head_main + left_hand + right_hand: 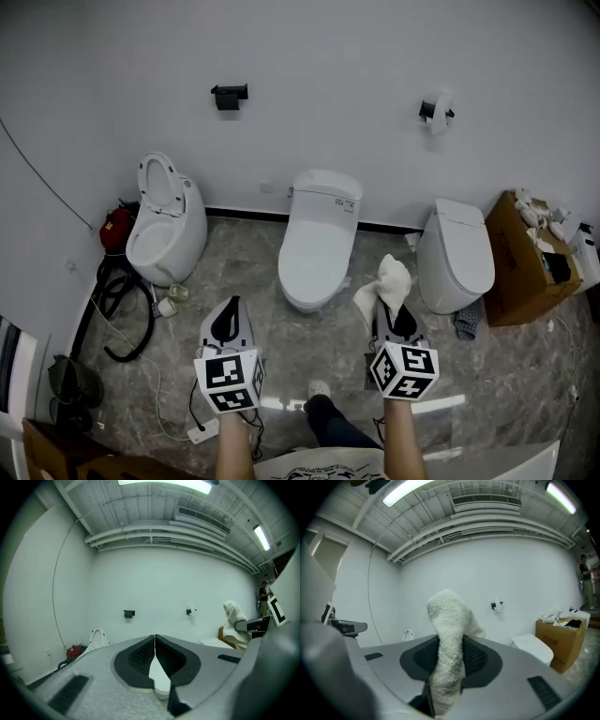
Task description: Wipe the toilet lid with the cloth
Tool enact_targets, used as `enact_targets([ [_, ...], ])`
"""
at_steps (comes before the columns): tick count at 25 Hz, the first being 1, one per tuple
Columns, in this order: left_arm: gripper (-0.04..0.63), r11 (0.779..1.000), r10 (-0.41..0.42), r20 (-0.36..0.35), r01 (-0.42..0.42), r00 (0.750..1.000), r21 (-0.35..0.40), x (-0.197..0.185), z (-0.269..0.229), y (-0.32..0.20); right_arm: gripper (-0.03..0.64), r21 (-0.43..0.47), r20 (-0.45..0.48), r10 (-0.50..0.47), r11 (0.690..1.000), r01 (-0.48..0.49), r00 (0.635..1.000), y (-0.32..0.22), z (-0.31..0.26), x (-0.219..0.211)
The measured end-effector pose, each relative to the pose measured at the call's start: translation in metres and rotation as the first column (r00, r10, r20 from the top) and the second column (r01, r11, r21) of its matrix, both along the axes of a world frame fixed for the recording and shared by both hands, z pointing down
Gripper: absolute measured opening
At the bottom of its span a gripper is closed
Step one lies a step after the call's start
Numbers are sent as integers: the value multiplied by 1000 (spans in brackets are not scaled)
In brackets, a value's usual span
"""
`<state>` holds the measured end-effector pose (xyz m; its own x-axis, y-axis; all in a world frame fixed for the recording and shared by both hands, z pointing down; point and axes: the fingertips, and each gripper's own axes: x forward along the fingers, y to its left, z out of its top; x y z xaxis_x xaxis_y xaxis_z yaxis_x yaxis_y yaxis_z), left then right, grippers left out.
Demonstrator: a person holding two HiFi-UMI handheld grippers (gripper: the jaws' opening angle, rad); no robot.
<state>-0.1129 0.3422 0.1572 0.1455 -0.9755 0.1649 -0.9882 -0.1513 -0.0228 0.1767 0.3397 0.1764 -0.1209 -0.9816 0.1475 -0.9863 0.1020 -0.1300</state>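
Across the grey marbled floor (281, 347), against a plain white wall, three white toilets stand in a row. The left toilet (167, 225) has its seat tipped up, the middle toilet (317, 239) has its toilet lid (319, 255) down, and the right toilet (457, 255) is closed too. Just past the right toilet sits an open cardboard box (511, 281) with odds and ends in it, and a black hose (112, 281) lies coiled on the floor beside the left toilet. A person faces the middle toilet with both tools held out short of it, clear of the lid. The left gripper (232, 307) has its jaws pressed together with nothing between them. The right gripper (394, 319) is clamped on a white cloth (389, 286), which stands up out of the jaws and flops over at the top. It hangs in the air, touching neither the middle nor the right toilet. Up on the wall are a small black bracket (230, 95) and a paper roll holder (436, 111).
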Motion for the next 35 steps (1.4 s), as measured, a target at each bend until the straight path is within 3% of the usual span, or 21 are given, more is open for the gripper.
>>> enact_targets([
  [10, 9, 999, -48, -5, 48, 999, 15, 34, -15, -133, 114, 13, -5, -55, 998, 55, 998, -145, -12, 31],
  [17, 9, 998, -61, -2, 61, 998, -7, 49, -8, -190, 113, -13, 9, -70, 997, 71, 997, -207, 0, 44],
  [27, 9, 996, -60, -5, 59, 998, -61, 38, 14, -256, 113, -59, 11, -62, 996, 62, 998, -271, 21, 36],
  [35, 9, 997, 7, -8, -8, 1000, -72, 19, 23, -350, 114, -67, -13, -4, 998, 3, 1000, -349, 29, 15],
])
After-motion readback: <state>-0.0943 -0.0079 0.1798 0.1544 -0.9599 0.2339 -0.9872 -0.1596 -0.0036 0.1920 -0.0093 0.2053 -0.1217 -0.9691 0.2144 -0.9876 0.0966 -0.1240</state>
